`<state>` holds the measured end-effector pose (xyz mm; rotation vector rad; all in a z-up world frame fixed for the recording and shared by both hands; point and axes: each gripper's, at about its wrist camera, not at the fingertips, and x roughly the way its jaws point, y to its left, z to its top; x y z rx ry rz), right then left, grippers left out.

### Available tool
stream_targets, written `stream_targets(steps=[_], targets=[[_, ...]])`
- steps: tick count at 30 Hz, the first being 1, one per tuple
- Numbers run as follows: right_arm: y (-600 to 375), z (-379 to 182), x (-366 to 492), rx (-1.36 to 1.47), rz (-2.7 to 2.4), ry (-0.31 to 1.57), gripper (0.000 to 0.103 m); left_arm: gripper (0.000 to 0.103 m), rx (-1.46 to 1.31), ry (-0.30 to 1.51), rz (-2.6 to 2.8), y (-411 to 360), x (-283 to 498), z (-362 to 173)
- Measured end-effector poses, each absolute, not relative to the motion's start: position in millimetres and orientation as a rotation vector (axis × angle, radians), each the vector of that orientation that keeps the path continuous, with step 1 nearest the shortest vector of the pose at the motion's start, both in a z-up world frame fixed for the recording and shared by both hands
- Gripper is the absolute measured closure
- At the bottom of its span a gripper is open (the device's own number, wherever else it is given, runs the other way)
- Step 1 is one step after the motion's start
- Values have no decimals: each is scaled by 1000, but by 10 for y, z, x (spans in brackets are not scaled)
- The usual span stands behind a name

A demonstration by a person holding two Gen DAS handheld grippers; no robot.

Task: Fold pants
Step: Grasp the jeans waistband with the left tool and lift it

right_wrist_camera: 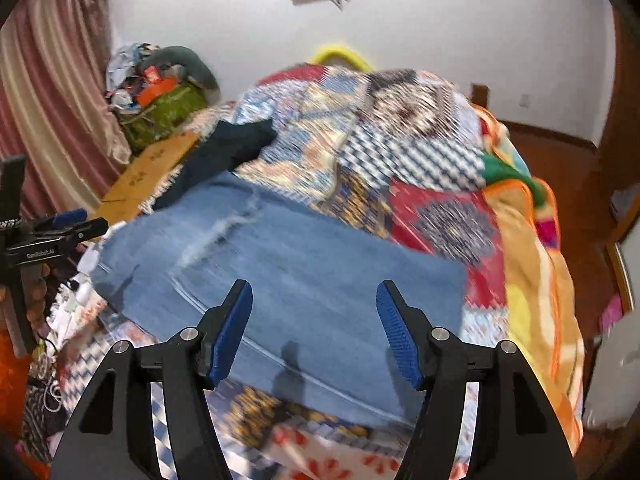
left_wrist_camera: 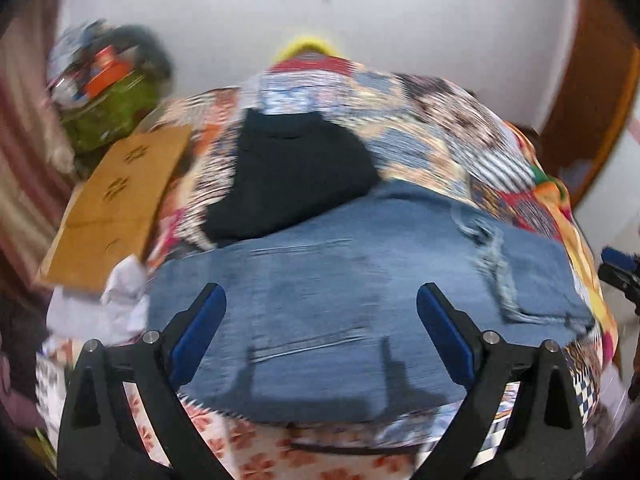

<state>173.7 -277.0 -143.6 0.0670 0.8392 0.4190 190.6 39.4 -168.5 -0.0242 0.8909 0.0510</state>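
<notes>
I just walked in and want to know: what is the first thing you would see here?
The blue jeans catch the eye first, lying folded on the bright patchwork blanket that covers the bed. Both the left gripper and the right gripper hang open just above the jeans, holding nothing. Behind the jeans lies a dark garment, and a cardboard box sits off to the left side.

A white wall backs a bed under a patchwork quilt. A pink curtain hangs on the left beside a heap of clutter. Brown wooden floor lies right of the bed.
</notes>
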Motion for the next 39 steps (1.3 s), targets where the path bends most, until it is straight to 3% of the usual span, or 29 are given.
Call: stream_targets(steps=[11, 16, 23, 33, 35, 39], targets=[[-1856, -1611, 1929, -14, 582, 897, 41, 5, -381, 1076, 150, 1526, 1609, -2336], [-1643, -1959, 1992, -66, 603, 1014, 39, 5, -573, 1183, 88, 1623, 1488, -2768], [-1654, -1970, 1994, -74, 622, 1006, 38, 5, -869, 1252, -32, 1688, 1535, -3250], [-1667, -1975, 2002, -62, 634, 1000, 38, 7, -973, 1261, -49, 1826, 2025, -3375], [-1674, -1982, 2004, -57, 634, 999, 38, 18, -984, 1240, -50, 1818, 2099, -3379], [-1677, -1987, 2017, -47, 635, 1000, 38, 30, -934, 1195, -17, 1775, 2067, -3299]])
